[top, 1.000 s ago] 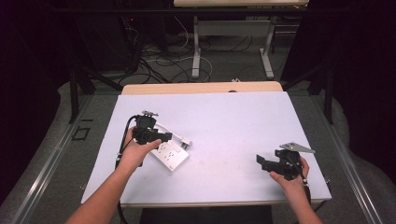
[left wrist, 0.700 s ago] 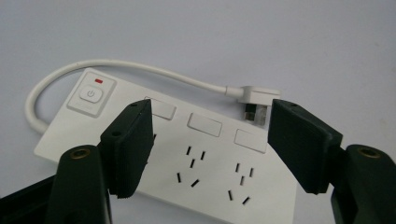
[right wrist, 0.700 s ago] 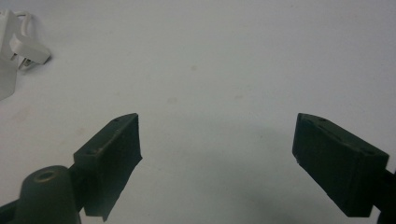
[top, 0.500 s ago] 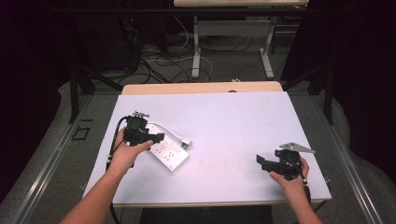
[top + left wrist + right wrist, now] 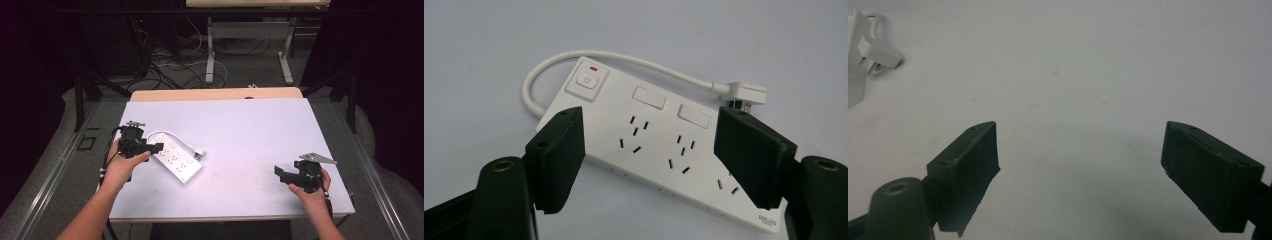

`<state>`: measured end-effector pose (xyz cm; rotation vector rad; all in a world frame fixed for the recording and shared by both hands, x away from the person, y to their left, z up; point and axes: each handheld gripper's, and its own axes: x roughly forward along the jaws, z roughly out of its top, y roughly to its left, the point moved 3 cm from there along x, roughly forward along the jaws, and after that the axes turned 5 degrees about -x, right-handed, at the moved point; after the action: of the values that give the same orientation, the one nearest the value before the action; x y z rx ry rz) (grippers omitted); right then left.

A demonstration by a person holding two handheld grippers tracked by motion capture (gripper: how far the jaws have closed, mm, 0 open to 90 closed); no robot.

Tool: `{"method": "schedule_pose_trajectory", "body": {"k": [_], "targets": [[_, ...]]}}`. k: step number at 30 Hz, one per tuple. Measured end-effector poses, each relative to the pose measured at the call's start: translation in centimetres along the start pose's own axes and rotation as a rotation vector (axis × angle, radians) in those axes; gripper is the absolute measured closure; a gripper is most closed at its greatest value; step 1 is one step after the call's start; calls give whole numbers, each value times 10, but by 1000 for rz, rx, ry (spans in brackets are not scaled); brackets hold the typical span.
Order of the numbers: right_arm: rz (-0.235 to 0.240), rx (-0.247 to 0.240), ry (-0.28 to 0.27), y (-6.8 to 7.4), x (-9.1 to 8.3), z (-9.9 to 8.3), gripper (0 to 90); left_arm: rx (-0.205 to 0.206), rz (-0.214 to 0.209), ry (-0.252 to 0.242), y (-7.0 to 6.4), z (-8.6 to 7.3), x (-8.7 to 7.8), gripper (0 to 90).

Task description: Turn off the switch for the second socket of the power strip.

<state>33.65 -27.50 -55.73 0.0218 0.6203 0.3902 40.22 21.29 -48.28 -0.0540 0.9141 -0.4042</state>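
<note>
White power strip [image 5: 176, 160]: lay flat on the desk [image 5: 240, 135], in the left half, nearer the front edge than the back, long axis running diagonally from back-left to front-right. Bore one push switch [image 5: 586, 81] with a red indicator at the cord end, two blank rectangular covers and several rows of socket slots. Short white cord [image 5: 624, 60]: looped from the switch end round along the strip's far side, ended in a flat white plug [image 5: 199, 151] resting on the desk just beside the strip.

Left gripper [image 5: 155, 147]: held in the left hand [image 5: 121, 165] near the left edge of the desk, at the strip's switch end. Jaws stood wide apart, gripping nothing. In the left gripper view [image 5: 650, 155], seen above the strip, its body lying between and beyond the two pads, clear of both; plug just past the tip of the right-hand pad.

Right gripper [image 5: 281, 173]: held in the right hand [image 5: 307, 192] near the front right corner of the desk, well apart from the strip. Jaws wide apart and empty over bare desk surface in the right gripper view [image 5: 1080, 160]; plug [image 5: 878, 54] and a corner of the strip [image 5: 855, 75] at the far upper left.
</note>
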Motion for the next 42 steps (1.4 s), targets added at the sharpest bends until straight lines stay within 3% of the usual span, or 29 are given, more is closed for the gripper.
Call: {"method": "schedule_pose_trajectory", "body": {"k": [20,25,33,34,35,42], "targets": [[0,2,2,0,0,0,147,-62,76,-8,36,-12,-17,157],[-1,2,1,0,0,0,147,-91,94,-30,44,-16,-19,98],[-2,3,2,0,0,0,147,-113,85,-78,55,-23,-21,9],[-2,3,2,0,0,0,147,-111,81,-62,57,-25,-22,7],[-2,3,2,0,0,0,147,-117,87,-84,58,-26,-20,7],[-3,8,2,1,0,0,147,-130,75,-82,63,-34,-21,7]]}}
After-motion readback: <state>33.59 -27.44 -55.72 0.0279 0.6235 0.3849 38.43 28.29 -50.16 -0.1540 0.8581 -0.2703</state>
